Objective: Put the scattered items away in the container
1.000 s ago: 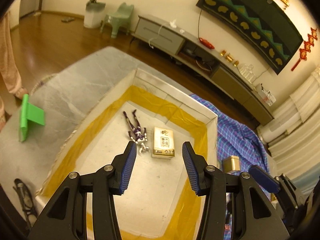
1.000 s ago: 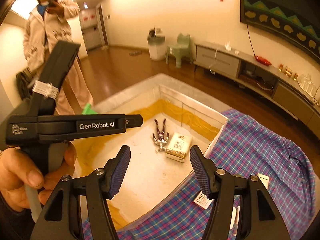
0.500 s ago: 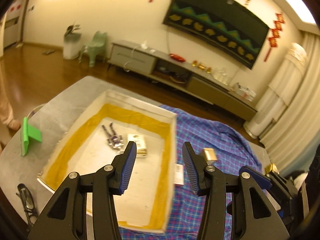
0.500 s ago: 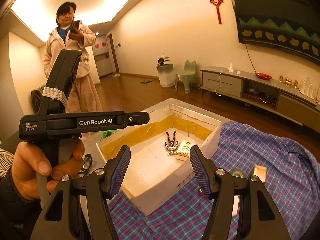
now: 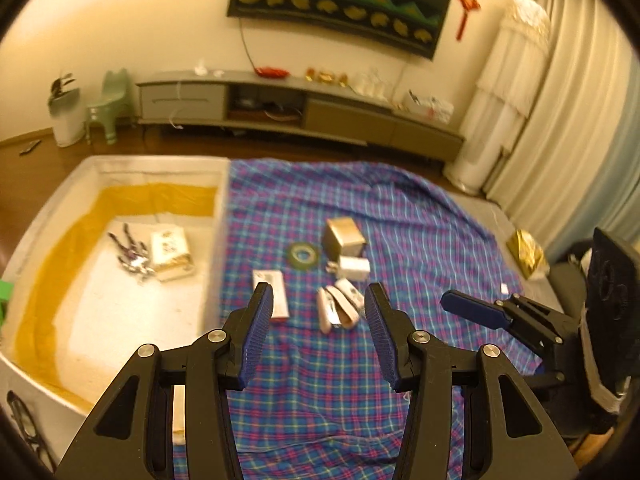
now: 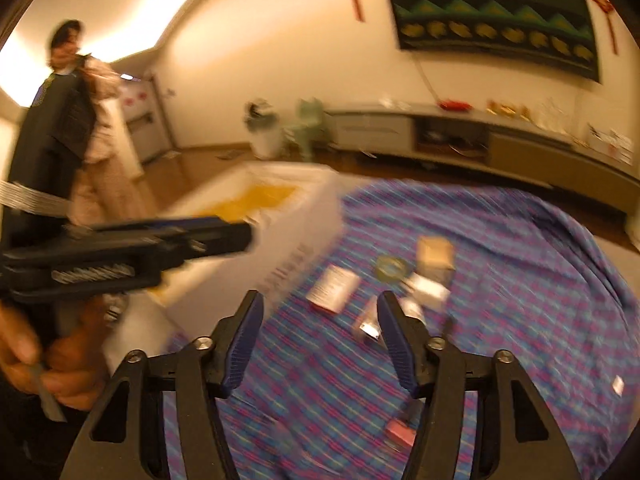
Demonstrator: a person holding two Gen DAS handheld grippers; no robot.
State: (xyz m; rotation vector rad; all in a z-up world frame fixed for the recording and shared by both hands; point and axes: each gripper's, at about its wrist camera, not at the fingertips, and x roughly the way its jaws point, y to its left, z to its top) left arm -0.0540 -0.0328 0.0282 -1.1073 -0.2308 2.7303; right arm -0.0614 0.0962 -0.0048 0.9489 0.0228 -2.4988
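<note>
A white foam box (image 5: pixel 222 216) with yellow lining sits at the left; inside lie a small figure (image 5: pixel 134 254) and a gold-white packet (image 5: pixel 170 246). On the blue plaid cloth (image 5: pixel 400 220) lie a white card box (image 5: pixel 276 296), a green tape roll (image 5: pixel 304 255), a gold cube box (image 5: pixel 344 236), a white charger (image 5: pixel 354 268) and a pink stapler (image 5: pixel 336 310). My left gripper (image 5: pixel 318 332) is open and empty above the cloth, near the stapler. My right gripper (image 6: pixel 320 340) is open and empty; its view is blurred, with the foam box (image 6: pixel 304 220) at the left.
A gold foil bag (image 5: pixel 526 254) lies at the cloth's right edge. A small pink item (image 6: pixel 400 432) and a white tag (image 6: pixel 618 384) lie on the cloth near my right gripper. A person (image 6: pixel 92 120) stands at the left. A TV cabinet (image 5: pixel 300 108) lines the far wall.
Both grippers have swung right, away from over the foam box to over the plaid cloth. The scattered items have come into view. Both stay open.
</note>
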